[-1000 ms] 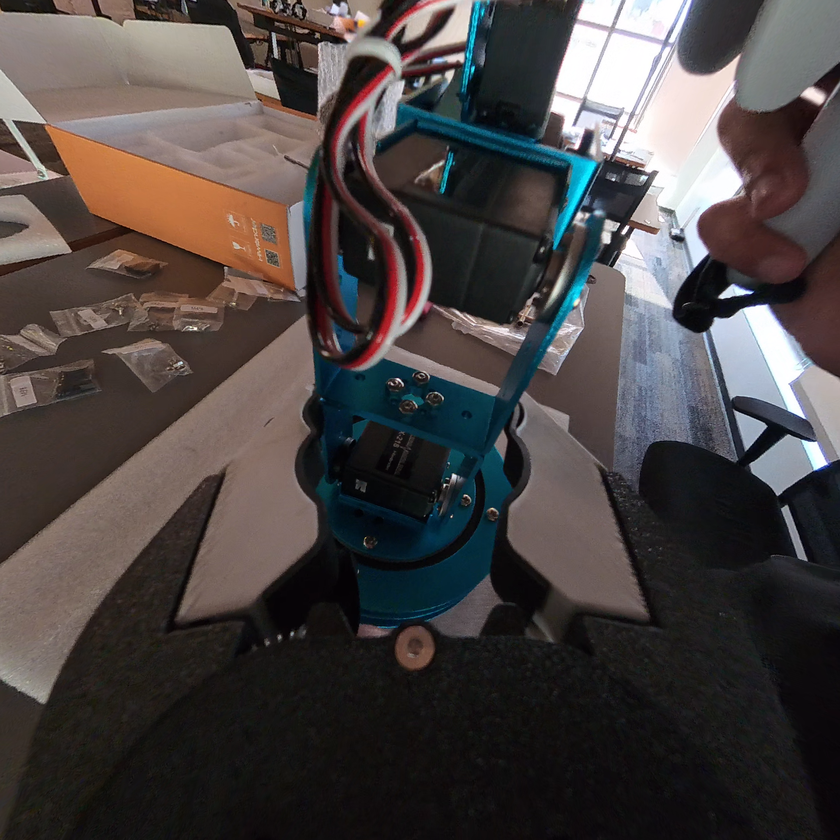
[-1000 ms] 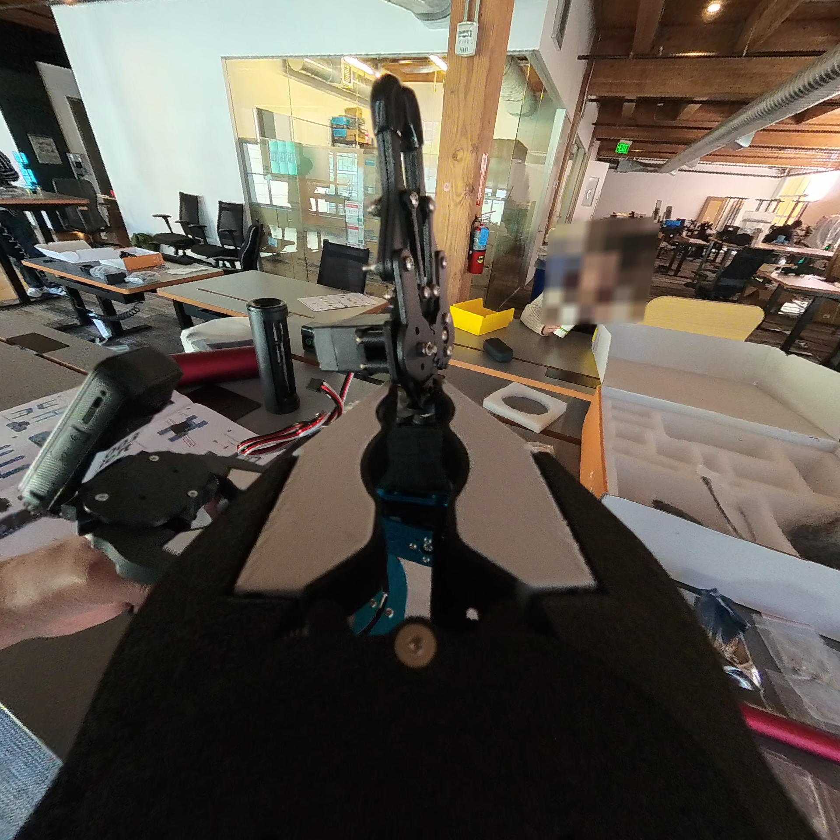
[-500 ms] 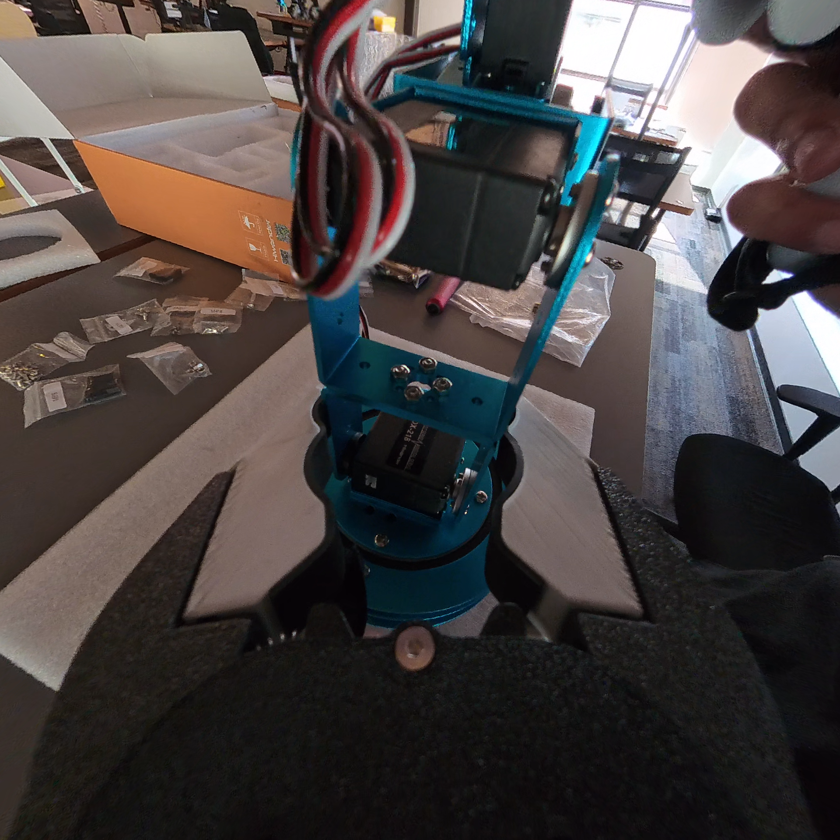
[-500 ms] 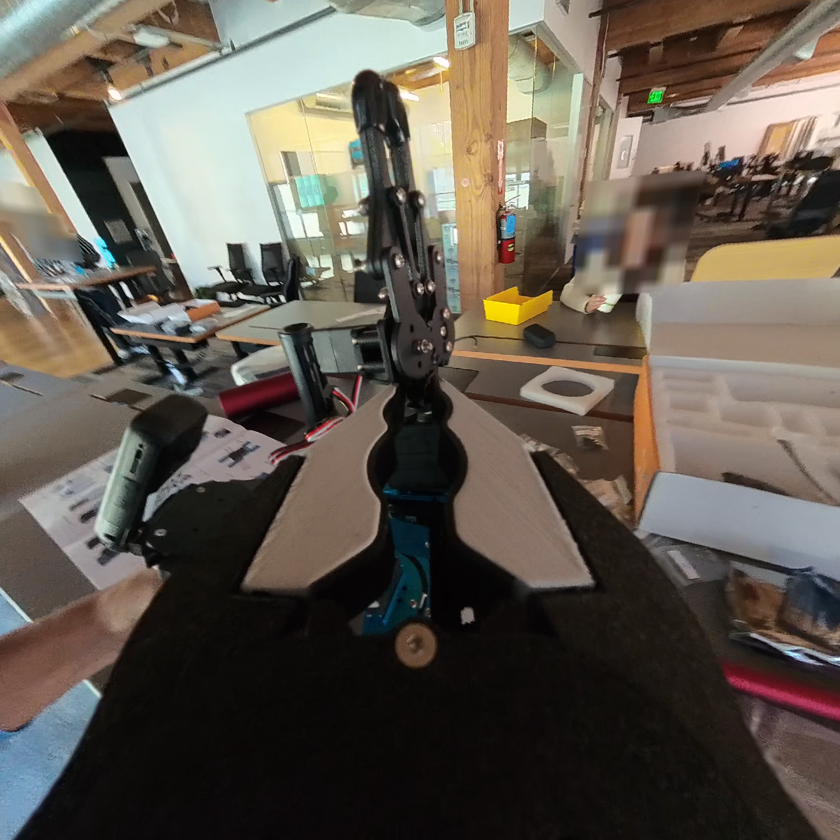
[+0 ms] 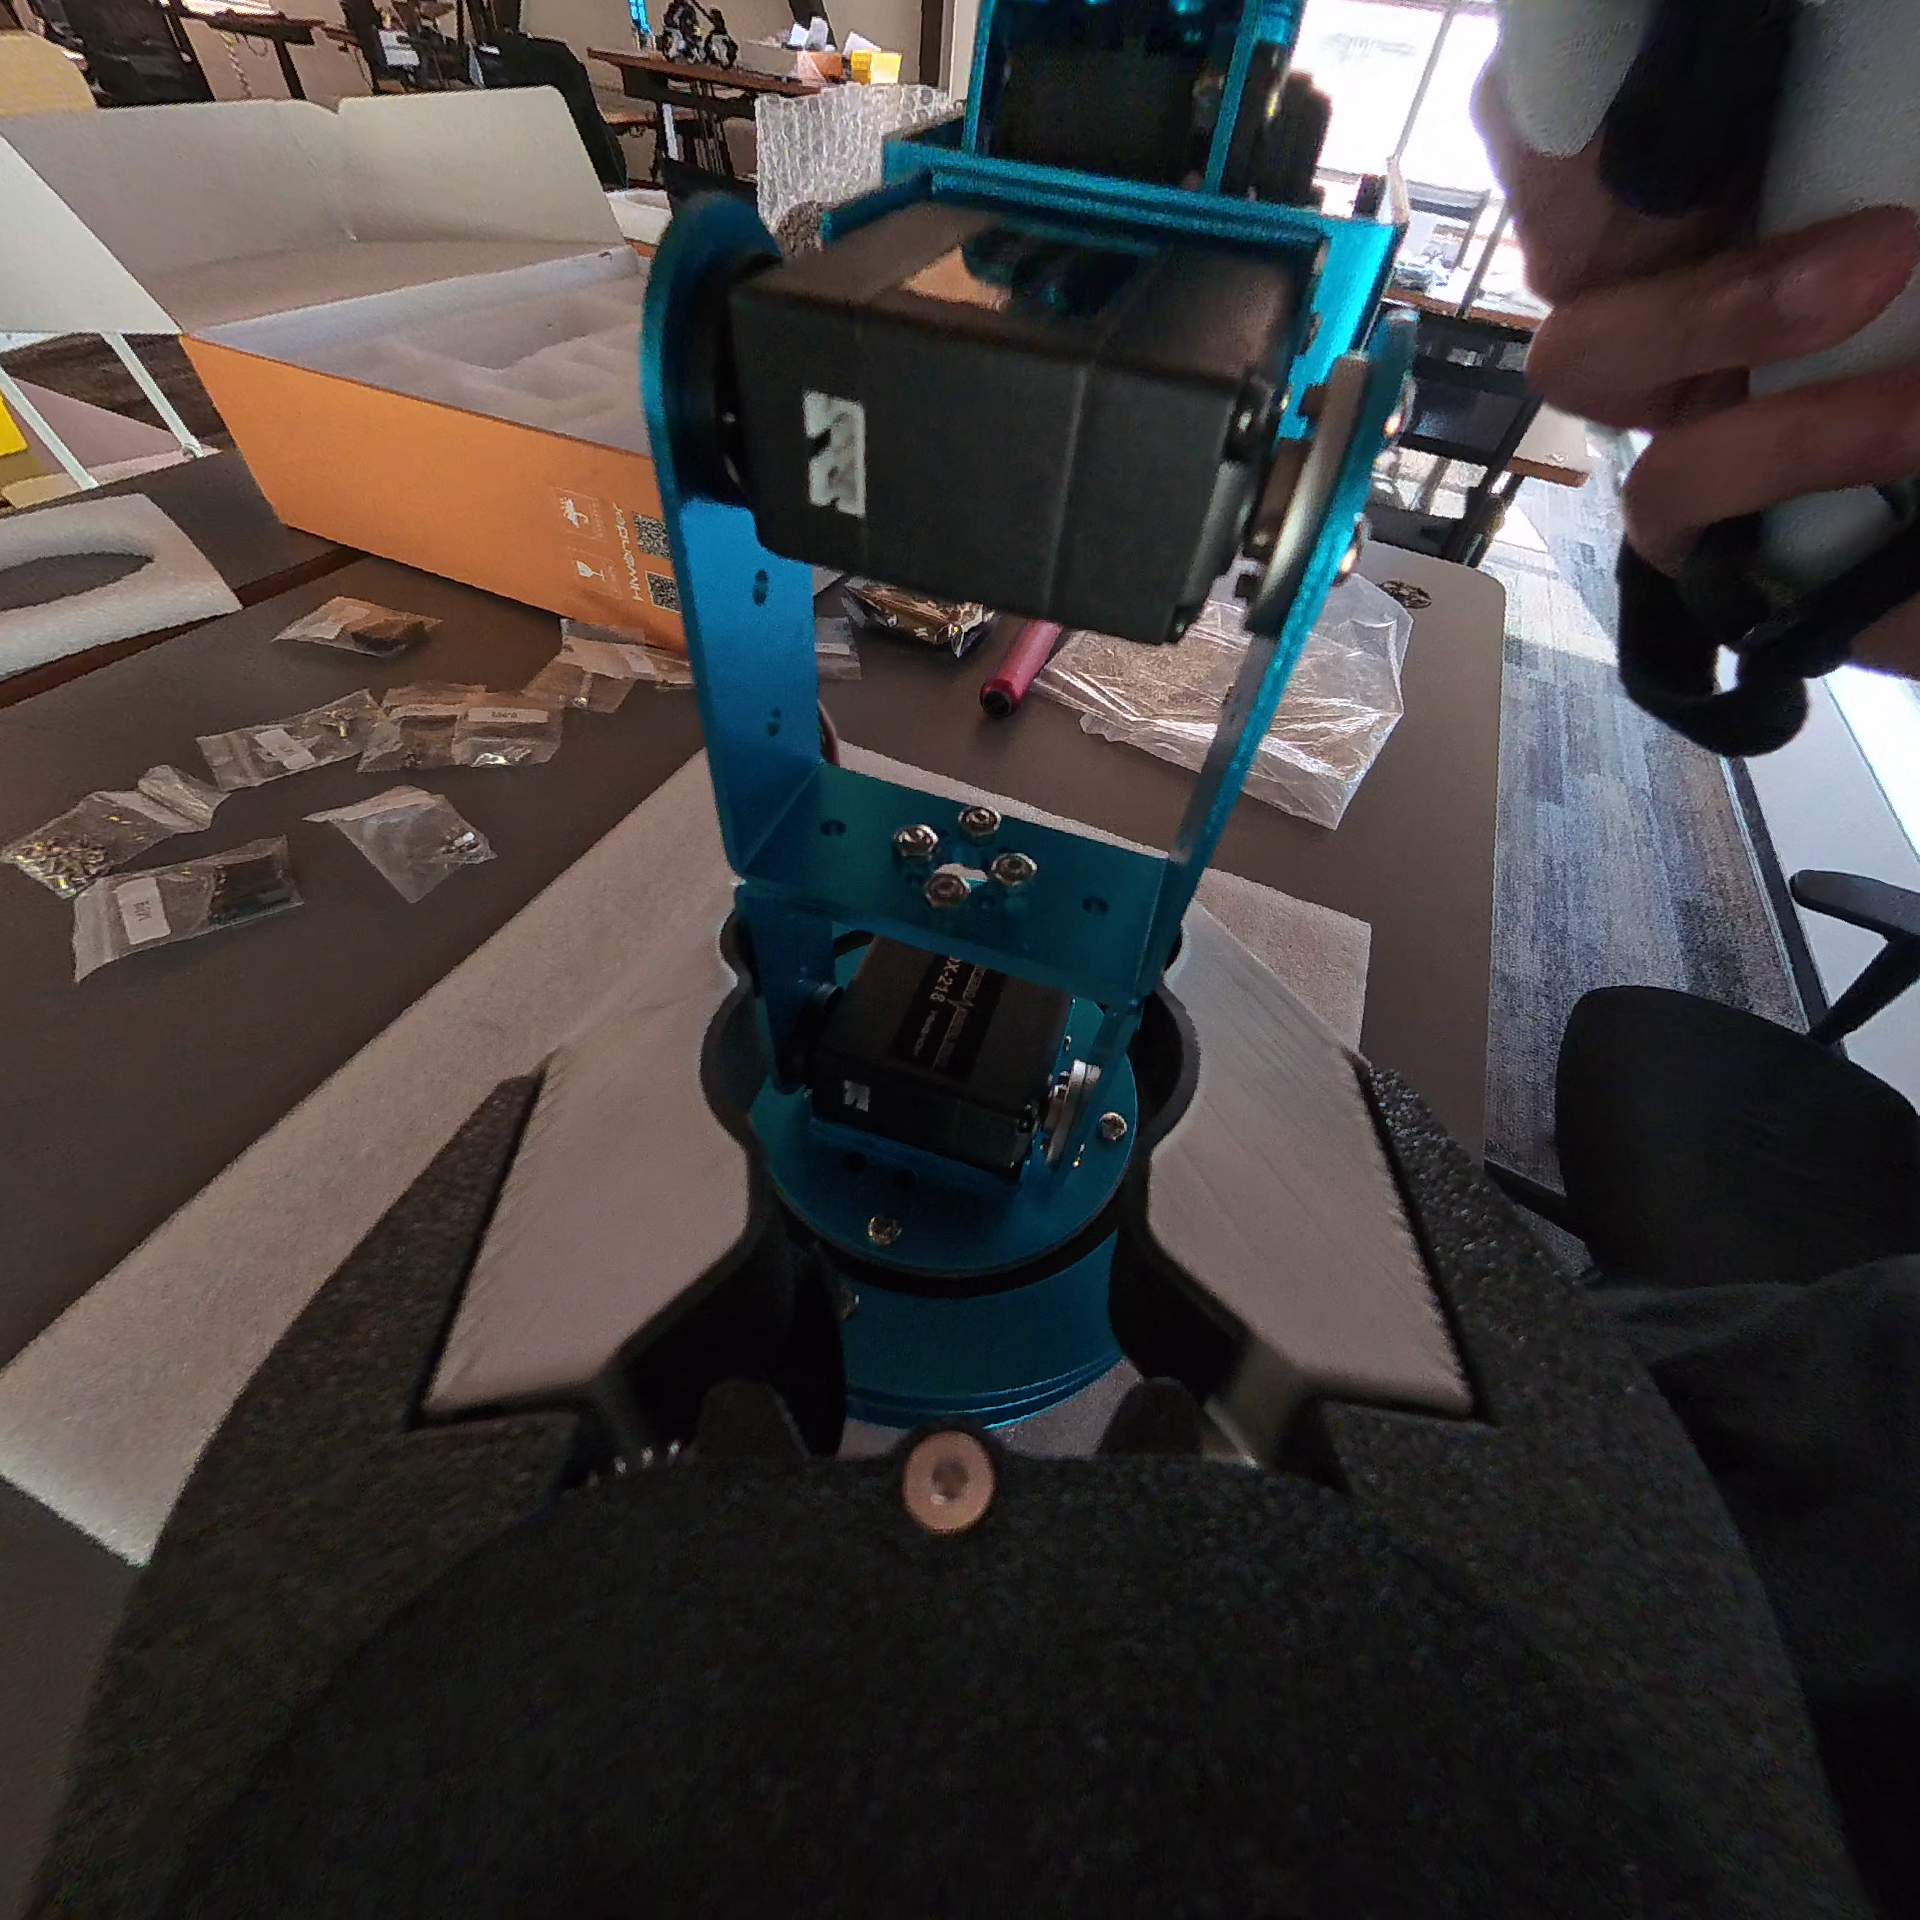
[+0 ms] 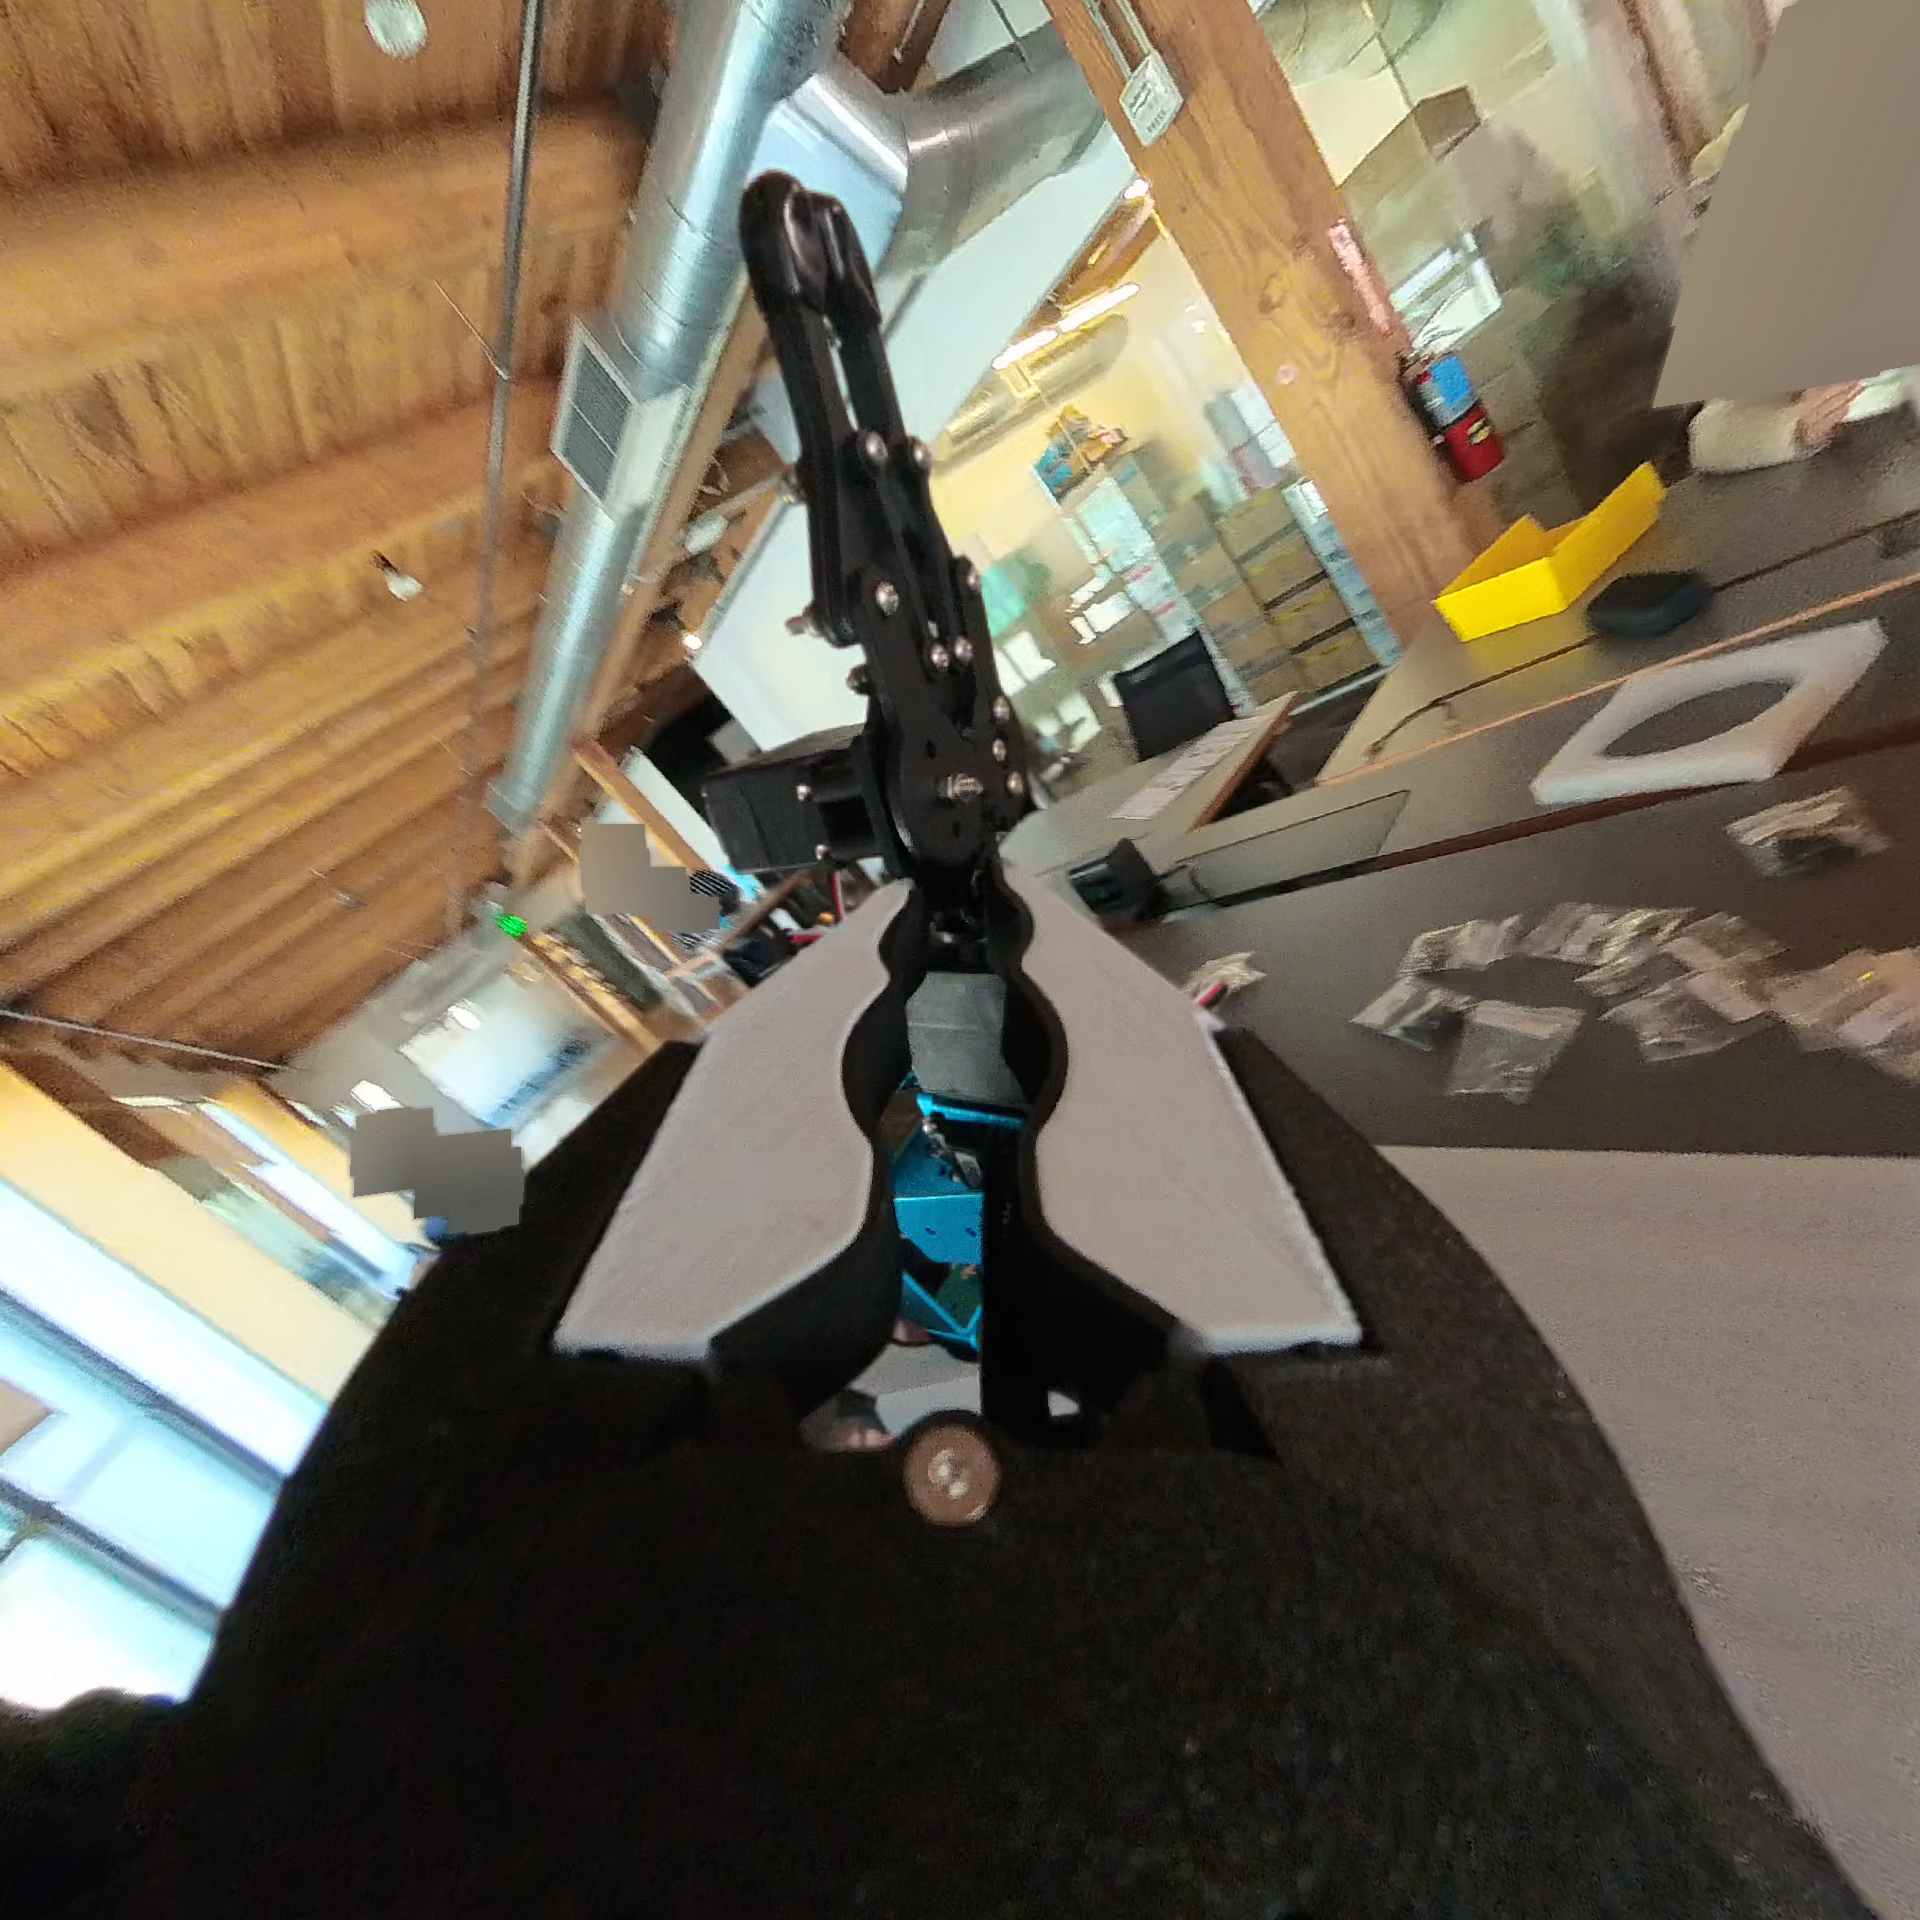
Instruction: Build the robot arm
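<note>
Tilted since before, right tongs (image 6: 951,997) grip the upright arm (image 5: 997,644); left tongs (image 5: 951,1049) clasp its base (image 5: 966,1309).

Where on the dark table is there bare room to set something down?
Free: dark table between the small parts bags and the white foam sheet, and right of the crumpled clear plastic toward the table edge. Crowded: the bags strewn below the orange box, and around the blue kit arm's base.
</note>
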A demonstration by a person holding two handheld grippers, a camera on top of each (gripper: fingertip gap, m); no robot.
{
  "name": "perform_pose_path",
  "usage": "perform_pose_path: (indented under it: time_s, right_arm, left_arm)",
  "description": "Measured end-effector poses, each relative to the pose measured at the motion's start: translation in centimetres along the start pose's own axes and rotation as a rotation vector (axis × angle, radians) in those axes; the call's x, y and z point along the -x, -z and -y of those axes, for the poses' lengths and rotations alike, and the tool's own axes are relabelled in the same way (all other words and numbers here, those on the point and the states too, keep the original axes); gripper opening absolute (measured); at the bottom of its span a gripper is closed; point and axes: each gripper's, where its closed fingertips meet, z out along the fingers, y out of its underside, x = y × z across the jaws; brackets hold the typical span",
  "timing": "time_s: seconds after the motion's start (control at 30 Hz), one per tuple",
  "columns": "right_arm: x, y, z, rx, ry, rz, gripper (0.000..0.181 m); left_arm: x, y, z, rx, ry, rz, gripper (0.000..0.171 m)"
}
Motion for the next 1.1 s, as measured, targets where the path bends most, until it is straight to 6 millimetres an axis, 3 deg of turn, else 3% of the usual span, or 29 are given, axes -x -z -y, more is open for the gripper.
perform_pose_path:
  time_s: [0.63,1.0,1.1]
  right_arm:
    - [-6.4,2.6,0.1,-0.215,-0.658,0.221,0.009]
    - [-6.6,2.4,-0.2,-0.219,-0.584,0.261,0.011]
    - [-6.7,2.2,-0.2,-0.202,-0.57,0.266,0.011]
  left_arm:
    - [-0.1,-0.7,0.1,0.045,-0.019,0.059,0.07]
    - [-0.3,-0.4,-0.3,0.13,-0.011,0.11,0.071]
    - [-0.3,-0.1,0.0,0.143,0.009,0.134,0.084]
